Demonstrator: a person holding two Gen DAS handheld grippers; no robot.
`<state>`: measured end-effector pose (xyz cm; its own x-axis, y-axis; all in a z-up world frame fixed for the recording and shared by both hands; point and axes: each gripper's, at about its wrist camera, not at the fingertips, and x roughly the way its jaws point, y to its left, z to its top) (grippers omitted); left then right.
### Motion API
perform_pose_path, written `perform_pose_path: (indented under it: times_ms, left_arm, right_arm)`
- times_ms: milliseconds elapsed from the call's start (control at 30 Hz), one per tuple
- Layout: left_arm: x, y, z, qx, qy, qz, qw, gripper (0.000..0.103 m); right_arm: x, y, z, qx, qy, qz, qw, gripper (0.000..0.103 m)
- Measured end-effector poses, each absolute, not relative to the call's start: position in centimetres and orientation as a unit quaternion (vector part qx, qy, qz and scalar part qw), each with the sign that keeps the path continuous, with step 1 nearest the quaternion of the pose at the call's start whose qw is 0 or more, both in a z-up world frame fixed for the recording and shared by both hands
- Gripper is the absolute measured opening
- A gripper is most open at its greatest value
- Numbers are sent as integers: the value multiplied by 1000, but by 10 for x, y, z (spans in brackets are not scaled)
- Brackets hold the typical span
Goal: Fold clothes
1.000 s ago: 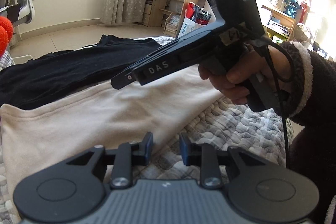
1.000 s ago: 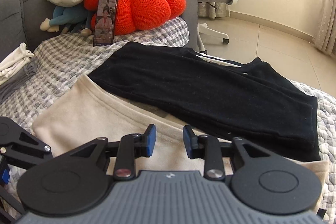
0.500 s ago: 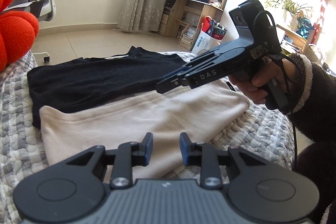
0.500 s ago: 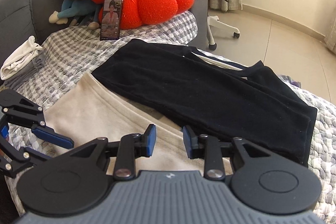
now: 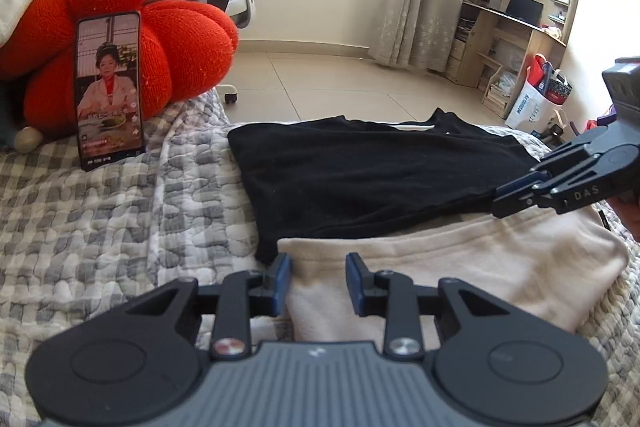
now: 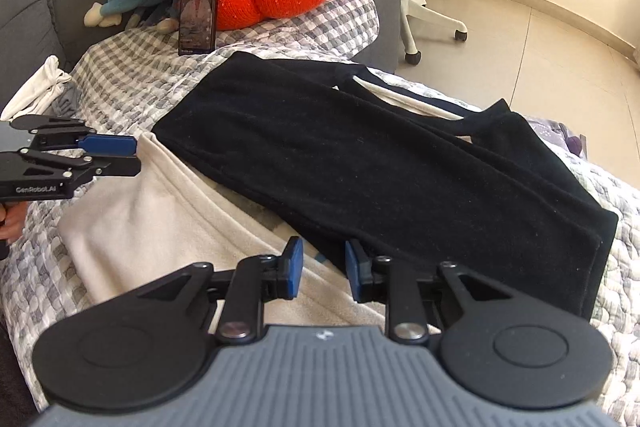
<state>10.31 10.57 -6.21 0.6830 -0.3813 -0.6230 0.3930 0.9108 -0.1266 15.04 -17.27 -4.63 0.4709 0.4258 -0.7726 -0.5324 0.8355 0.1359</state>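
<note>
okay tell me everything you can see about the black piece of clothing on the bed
The black garment is a dark, slightly fuzzy knit that looks soft. It lies spread flat on the grey checked quilt, running from near the phone toward the bed's far edge. A strap or neckline opening shows at its far side, with pale fabric visible through it. Its near edge overlaps the cream garment. No fingers touch it in either view; what kind of garment it is cannot be told.
</note>
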Motion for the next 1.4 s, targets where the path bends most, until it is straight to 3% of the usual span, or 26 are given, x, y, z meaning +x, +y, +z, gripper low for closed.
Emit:
perform_pose_path:
  times_ms: [167,200,233,400,567,900,1400]
  left_arm:
    - [107,109,-66,-2,329,-209,921,30]
    - [105,109,-64,-3,320,-217,922,25]
    - [102,110,-63,-3,312,-224,923,8]
    - [80,114,-52,-1,250,-277,928,7]
    - [61,122,-40,4,220,-289,932,7]
    - [24,122,-36,23,152,-386,910,7]
    - [-13,117,-38,84,153,-454,874,7]
  right_arm:
    - [147,-174,-45,-61,430,284,855,27]
    - [147,-175,-45,-65,431,285,854,27]
    - [147,-175,-45,-69,432,284,853,27]
    - [138,-186,-37,-70,414,285,861,27]
    - [127,-204,-34,-80,404,271,870,36]
    - [136,-200,-29,-70,398,304,863,37]
    - [141,-160,-32,-163,412,394,805,37]
